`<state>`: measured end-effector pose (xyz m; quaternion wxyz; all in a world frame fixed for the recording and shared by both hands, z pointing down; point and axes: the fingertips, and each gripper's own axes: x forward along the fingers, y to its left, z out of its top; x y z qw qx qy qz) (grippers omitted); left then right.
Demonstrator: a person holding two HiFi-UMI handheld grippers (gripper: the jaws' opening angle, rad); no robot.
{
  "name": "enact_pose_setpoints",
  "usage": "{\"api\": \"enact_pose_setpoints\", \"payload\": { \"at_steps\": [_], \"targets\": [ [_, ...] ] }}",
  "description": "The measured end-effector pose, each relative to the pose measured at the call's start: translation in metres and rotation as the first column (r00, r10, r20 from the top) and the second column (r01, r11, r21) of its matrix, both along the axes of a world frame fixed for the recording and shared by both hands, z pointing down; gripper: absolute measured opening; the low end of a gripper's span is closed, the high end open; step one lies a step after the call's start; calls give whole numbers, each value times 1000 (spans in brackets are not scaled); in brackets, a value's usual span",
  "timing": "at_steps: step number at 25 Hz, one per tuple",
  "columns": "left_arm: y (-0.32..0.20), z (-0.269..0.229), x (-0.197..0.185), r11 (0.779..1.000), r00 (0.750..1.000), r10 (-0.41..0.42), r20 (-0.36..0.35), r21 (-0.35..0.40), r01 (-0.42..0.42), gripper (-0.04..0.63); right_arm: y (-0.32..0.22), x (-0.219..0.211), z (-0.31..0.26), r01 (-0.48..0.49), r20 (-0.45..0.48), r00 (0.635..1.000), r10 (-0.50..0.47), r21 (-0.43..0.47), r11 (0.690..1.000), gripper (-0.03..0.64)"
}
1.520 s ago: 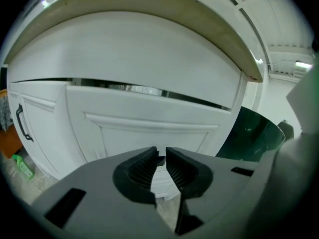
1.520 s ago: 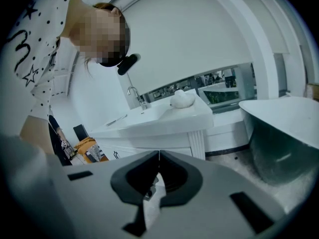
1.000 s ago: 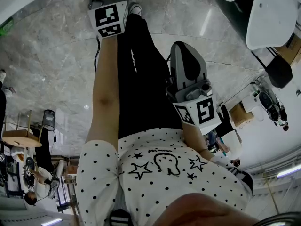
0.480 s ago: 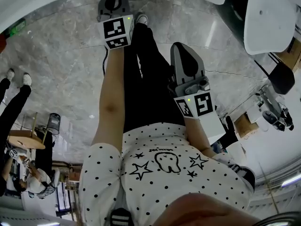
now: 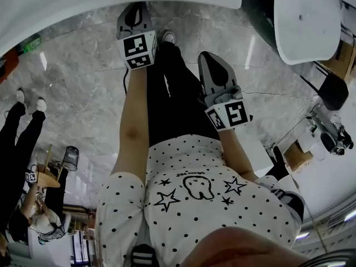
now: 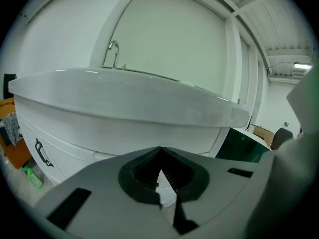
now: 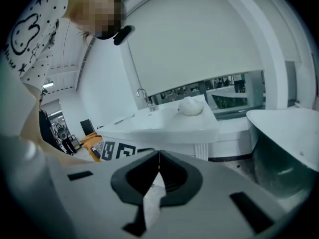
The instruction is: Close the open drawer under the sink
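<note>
- Drawer: white front with a dark handle, under the sink, low and left in the left gripper view. I cannot tell from here how far out it stands.
- Step: approach, as I judge it; nothing touches the drawer yet.
- Next move: bring one closed tip down to the front beside the handle, then push level and square so that it does not skew.
- Left gripper: jaws together, nothing between them, below the sink's rim and apart from it.
- Right gripper: jaws together, empty, aimed at another basin.
- Edges: the overhanging sink rim above the drawer; a dark green unit to the right.
- Room: open floor ahead; a green bottle lies low on the left.
</note>
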<state>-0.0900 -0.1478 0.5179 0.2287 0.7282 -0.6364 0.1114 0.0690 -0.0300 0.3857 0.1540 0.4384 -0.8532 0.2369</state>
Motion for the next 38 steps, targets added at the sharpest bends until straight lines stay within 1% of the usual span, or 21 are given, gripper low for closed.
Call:
{"api": "enact_pose_setpoints", "payload": {
  "at_steps": [6, 9, 13, 18, 26, 32, 38],
  "targets": [
    [9, -21, 2, 1000, 1000, -1, 5, 5, 1, 3, 4, 5, -13, 8, 1, 1000, -8, 9, 1000, 14],
    [13, -31, 3, 1000, 1000, -4, 2, 11, 4, 3, 4, 6, -12, 17, -20, 1000, -16, 23, 1000, 14],
    [27, -45, 6, 1000, 1000, -4, -3, 2, 4, 3, 11, 6, -15, 22, -40, 999, -22, 8, 1000, 14],
    [23, -71, 2, 999, 1000, -2, -4, 36, 2, 3, 11, 3, -19, 26, -38, 999, -25, 26, 999, 14],
    [16, -114, -10, 996, 1000, 15, 2, 84, -15, 3, 7, -13, -35, 68, -78, 995, -62, 73, 995, 14],
    [17, -154, -6, 991, 999, 35, 12, 131, -37, 3, -1, -17, -55, 82, -77, 994, -73, 116, 990, 14],
    [20, -178, -1, 985, 998, 56, 12, 165, -57, 3, -2, -25, -65, 96, -75, 993, -86, 147, 984, 14]
  ]
}}
